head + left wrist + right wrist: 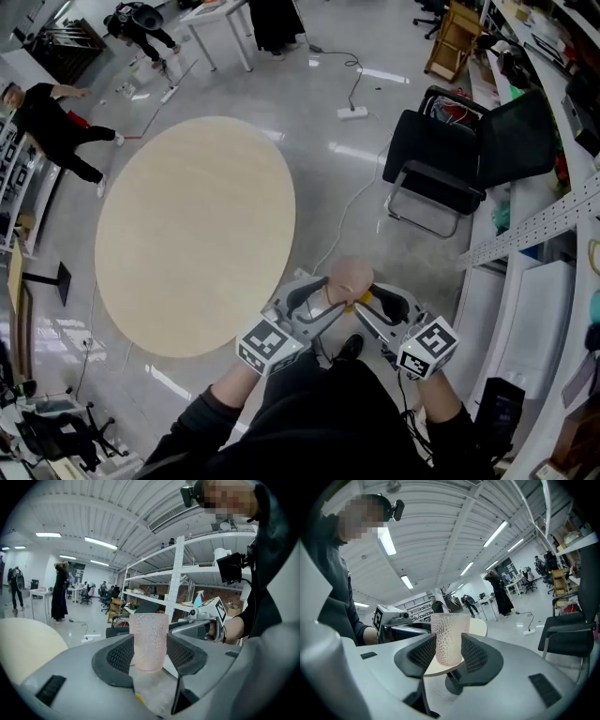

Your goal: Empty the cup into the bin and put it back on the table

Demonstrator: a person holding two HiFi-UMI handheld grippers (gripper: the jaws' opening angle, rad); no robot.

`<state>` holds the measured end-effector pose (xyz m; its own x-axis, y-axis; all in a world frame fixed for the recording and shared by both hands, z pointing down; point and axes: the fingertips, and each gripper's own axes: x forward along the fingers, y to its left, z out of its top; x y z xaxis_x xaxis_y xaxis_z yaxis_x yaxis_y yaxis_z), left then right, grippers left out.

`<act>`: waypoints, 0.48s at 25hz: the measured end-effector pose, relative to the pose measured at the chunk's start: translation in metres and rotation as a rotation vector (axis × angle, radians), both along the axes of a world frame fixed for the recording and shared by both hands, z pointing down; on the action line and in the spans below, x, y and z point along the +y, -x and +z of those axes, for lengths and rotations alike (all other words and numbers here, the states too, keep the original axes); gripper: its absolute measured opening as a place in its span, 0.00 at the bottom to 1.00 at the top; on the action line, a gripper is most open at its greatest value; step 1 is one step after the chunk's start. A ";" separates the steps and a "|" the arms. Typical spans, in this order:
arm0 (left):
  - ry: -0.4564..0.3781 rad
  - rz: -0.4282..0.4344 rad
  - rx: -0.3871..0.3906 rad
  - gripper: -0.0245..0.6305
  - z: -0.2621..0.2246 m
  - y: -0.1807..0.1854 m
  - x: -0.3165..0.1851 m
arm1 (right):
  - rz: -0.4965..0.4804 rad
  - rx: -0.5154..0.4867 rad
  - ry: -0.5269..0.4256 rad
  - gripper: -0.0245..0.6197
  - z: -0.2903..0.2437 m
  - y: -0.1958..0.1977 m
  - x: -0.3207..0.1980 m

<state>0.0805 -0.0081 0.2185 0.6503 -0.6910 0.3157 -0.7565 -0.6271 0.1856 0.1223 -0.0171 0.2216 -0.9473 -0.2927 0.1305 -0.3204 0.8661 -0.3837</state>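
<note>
**Work surface.** A round table (187, 234) with a pale wood-look top stands left of centre in the head view. Its top is bare. The floor (328, 159) around it is glossy grey.

**Room.** A black chair (441, 164) stands to the right of the table, well apart from it. Past the chair, shelving (548, 225) runs along the right wall. A white power strip (352, 112) lies on the floor beyond the table, and a thin cable (349, 202) runs across the floor between table and chair. A white desk (220, 23) stands at the far end. A person in black (56, 127) is at the far left.

**Task item.** The cup (352, 275), pink and dimpled, is held upright in the air above the floor. It is off the table, just beyond the near right edge.

**Grippers.**
- Left gripper (330, 298): the jaws are closed to the cup's width, with both pads against its sides.
- Right gripper (367, 305): the same condition. It grips the same cup from the opposite side, pads touching the wall.

**Clearance.** The table's near right edge curves away from the cup. Open floor lies between that edge and the chair, crossed only by the cable.
</note>
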 end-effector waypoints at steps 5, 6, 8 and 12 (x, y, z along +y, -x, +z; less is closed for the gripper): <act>-0.071 -0.069 -0.044 0.38 -0.003 0.011 0.011 | -0.089 0.039 -0.112 0.31 -0.005 0.015 0.008; -0.079 -0.085 -0.054 0.38 -0.003 0.014 0.013 | -0.107 0.047 -0.126 0.31 -0.005 0.018 0.010; -0.095 -0.119 -0.072 0.38 -0.005 0.021 0.018 | -0.139 0.052 -0.141 0.31 -0.006 0.026 0.013; -0.120 -0.200 -0.076 0.38 -0.009 0.052 0.037 | -0.214 0.040 -0.145 0.31 -0.010 0.058 0.029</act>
<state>0.0285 0.0290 0.2091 0.4743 -0.8389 0.2668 -0.8767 -0.4776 0.0566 0.0647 0.0122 0.2115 -0.9845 -0.1045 0.1406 -0.1364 0.9608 -0.2412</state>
